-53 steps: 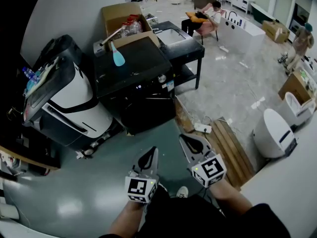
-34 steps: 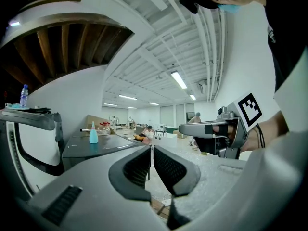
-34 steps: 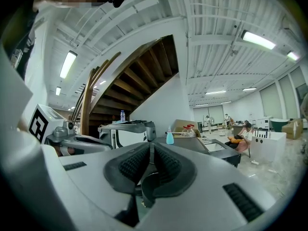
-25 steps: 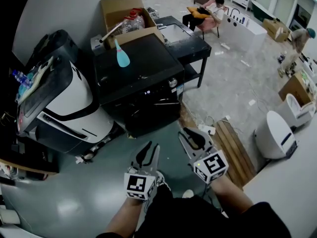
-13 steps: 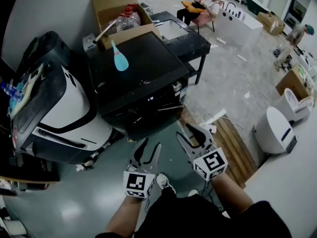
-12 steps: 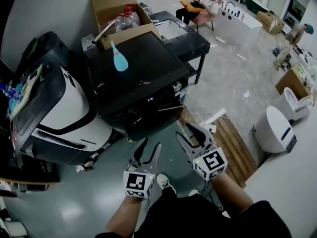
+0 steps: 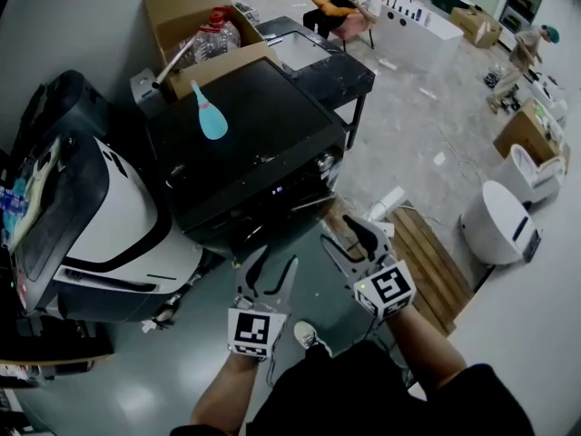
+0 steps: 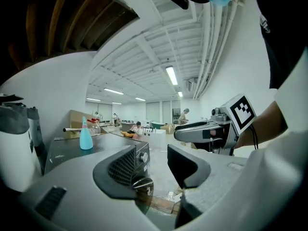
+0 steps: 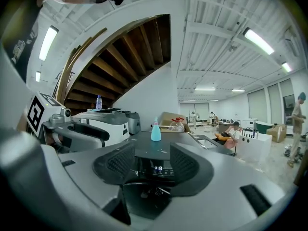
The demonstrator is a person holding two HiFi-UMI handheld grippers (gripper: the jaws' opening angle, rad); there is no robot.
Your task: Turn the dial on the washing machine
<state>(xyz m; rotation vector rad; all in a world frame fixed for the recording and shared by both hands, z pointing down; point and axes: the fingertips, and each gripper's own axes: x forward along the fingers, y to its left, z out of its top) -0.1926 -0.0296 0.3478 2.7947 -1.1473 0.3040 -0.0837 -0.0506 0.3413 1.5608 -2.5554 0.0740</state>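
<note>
Well short of the black washing machine (image 7: 245, 125), whose dial (image 7: 325, 162) sits at its front panel's right end, the left tool (image 7: 275, 263) and right tool (image 7: 348, 238) hang empty, their jaws spread after just opening; behind the machine, a cardboard box (image 7: 172, 7) holds plastic bottles (image 7: 218, 33)

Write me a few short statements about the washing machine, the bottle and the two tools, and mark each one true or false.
1. The jaws of the left tool and the right tool stand apart with nothing between them. True; both have just been opening.
2. The blue bottle lies on its side. False: it stands upright on top of the washing machine.
3. The right tool grips the dial. False: it is short of the machine and touches nothing.
4. A cardboard box sits behind the washing machine. True.
</note>
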